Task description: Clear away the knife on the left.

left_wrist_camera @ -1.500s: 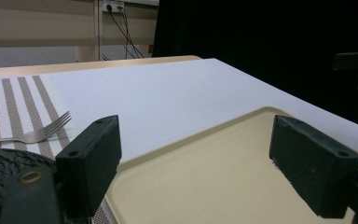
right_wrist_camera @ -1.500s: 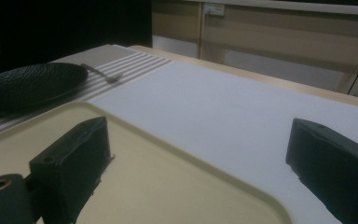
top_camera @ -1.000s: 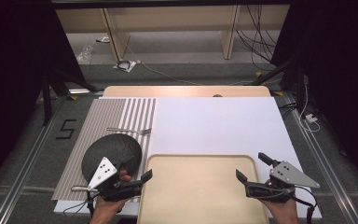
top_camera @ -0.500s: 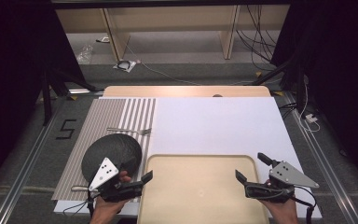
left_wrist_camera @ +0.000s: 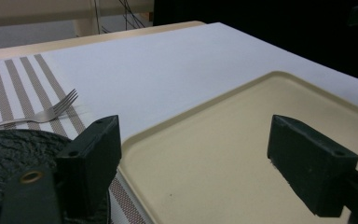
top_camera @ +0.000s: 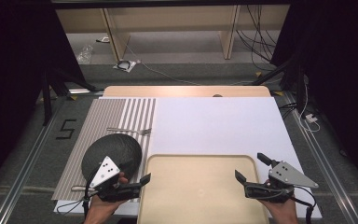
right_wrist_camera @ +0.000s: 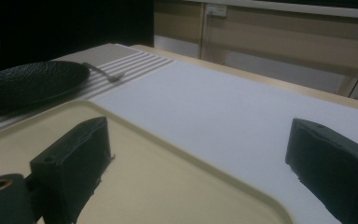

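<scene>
A beige tray point(top_camera: 200, 161) lies at the table's near edge, with nothing in it. Left of it a black textured plate point(top_camera: 114, 148) rests on a striped placemat point(top_camera: 121, 112), and a metal fork point(top_camera: 130, 130) lies just beyond the plate. My left gripper point(top_camera: 142, 185) hovers open at the tray's left rim, partly over the plate point(left_wrist_camera: 9, 149); between its jaws I see the tray point(left_wrist_camera: 242, 154) and, farther off, the fork point(left_wrist_camera: 51, 112). My right gripper point(top_camera: 250, 166) is open over the tray's right rim point(right_wrist_camera: 135, 186), nothing held. The plate point(right_wrist_camera: 32, 81) and fork point(right_wrist_camera: 105, 72) lie far left.
A white sheet point(top_camera: 214, 121) covers most of the table, with a wooden edge point(top_camera: 186, 91) at the far side. Beyond the table are shelf legs and cables point(top_camera: 251, 28) on the floor. A "5" mark point(top_camera: 66, 129) sits on the floor at left.
</scene>
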### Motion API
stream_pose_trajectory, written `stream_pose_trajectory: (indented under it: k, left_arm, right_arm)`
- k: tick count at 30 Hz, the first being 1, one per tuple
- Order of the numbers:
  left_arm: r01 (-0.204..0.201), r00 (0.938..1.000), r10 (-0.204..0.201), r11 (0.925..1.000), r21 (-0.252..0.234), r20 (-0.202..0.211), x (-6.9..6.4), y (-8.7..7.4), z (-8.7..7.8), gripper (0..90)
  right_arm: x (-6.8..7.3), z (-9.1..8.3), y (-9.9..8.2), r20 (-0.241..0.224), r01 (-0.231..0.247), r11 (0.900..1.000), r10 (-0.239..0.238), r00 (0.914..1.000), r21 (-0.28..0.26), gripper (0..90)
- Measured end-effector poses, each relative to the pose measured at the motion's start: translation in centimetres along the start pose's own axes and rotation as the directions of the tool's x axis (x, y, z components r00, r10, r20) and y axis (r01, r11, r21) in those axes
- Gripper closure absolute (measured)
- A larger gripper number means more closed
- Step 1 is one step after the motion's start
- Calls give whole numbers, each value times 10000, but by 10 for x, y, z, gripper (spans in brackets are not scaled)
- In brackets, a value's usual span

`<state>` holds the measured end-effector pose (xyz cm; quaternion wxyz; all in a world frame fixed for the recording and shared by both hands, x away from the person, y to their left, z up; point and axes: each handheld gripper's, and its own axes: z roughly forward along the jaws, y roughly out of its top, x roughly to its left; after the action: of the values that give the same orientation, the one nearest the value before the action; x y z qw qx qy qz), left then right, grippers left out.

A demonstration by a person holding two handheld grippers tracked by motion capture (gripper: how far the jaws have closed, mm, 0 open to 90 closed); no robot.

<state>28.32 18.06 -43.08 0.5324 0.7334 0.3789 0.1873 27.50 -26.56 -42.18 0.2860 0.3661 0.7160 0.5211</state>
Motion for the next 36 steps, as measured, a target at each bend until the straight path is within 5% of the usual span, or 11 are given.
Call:
stream_pose_trajectory:
  k: [13, 19, 24, 36]
  left_arm:
    - [-548, 9983, 523, 9919, 1150, 248, 6, 11, -6, 181]
    - [-994, 9950, 957, 9719, 2132, 279, 18, 14, -15, 182]
    - [-1108, 9938, 1104, 9643, 2405, 150, 24, 15, -21, 183]
    - [-1282, 9900, 1405, 9331, 3361, -127, 40, 12, -37, 185]
  right_arm:
    - [0, -2, 3, 106, 146, 9998, -144, 9998, -149, 77]
    - [0, -1, 3, 77, 202, 9997, -201, 9998, -127, 78]
    - [1, 0, 3, 43, 232, 9997, -232, 9997, -113, 78]
    - [2, 0, 3, -39, 289, 9995, -289, 9996, -92, 81]
